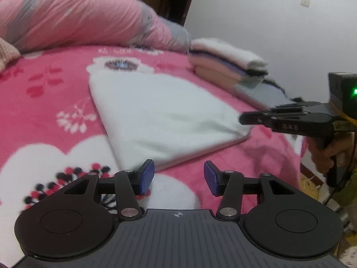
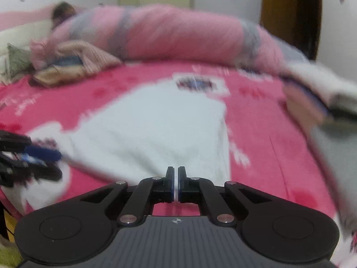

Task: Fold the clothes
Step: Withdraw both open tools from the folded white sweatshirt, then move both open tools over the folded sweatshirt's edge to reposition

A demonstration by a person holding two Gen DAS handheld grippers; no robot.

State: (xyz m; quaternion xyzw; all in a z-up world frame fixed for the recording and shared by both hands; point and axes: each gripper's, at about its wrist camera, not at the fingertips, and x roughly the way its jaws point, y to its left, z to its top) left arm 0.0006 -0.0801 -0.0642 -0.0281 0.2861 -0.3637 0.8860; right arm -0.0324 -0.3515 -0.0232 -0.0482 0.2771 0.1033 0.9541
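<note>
Both views are being lit evenly and softly by dim indoor light, and no hard shadows are being cast on the pink floral blanket [image 1: 55,84]. The left wrist view is being smeared lightly, most towards 3 o'clock at the stack of folded clothes [image 1: 229,64]. The right wrist view is being blurred heavily throughout, so the white folded garment [image 2: 160,129] is being rendered without edges. Straight lines are being bowed at the rims by fisheye distortion, and the corners are being darkened.

One folded white garment [image 1: 165,114], one stack of folded clothes [image 1: 227,64], two tools, one rolled quilt [image 1: 89,20].
</note>
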